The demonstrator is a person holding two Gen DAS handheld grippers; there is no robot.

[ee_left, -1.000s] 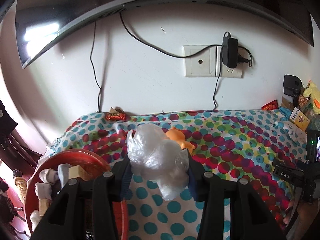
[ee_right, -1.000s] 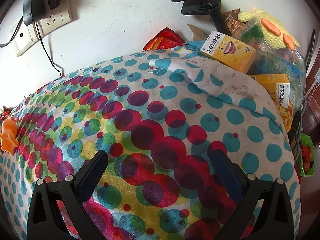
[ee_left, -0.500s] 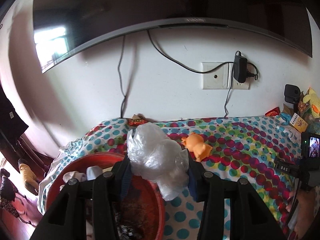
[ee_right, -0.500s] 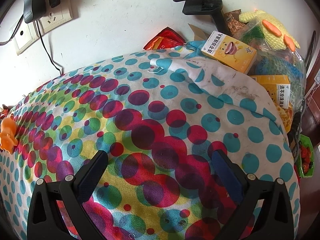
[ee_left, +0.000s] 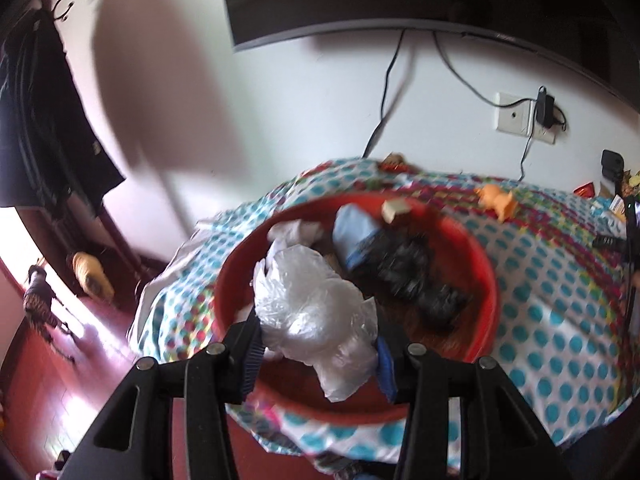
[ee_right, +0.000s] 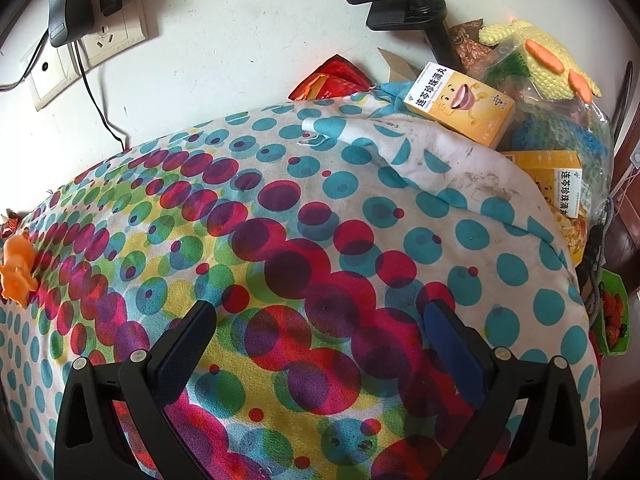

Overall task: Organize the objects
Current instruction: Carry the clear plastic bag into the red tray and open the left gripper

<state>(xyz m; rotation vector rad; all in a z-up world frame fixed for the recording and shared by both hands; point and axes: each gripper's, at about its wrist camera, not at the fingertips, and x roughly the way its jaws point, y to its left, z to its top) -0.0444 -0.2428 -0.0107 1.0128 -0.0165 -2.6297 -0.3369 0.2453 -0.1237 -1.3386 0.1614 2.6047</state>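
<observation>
Blurred basin (ee_left: 486, 280) contents behind bag (ee_left: 316, 308)

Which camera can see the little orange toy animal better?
The right wrist view: the orange toy sits at its left edge on the spotted cloth, near and sharp, though partly cut off. The left wrist view shows it whole but small and blurred beyond the red basin.

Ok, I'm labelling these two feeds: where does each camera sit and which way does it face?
Left wrist: on the left claw, facing down over the round red plastic basin; its black fingers clamp a crumpled clear plastic bag.
Right wrist: on the right claw, facing down at the polka-dot tablecloth; fingers open, empty.
Shared: small orange toy animal, wall socket, tablecloth.
</observation>
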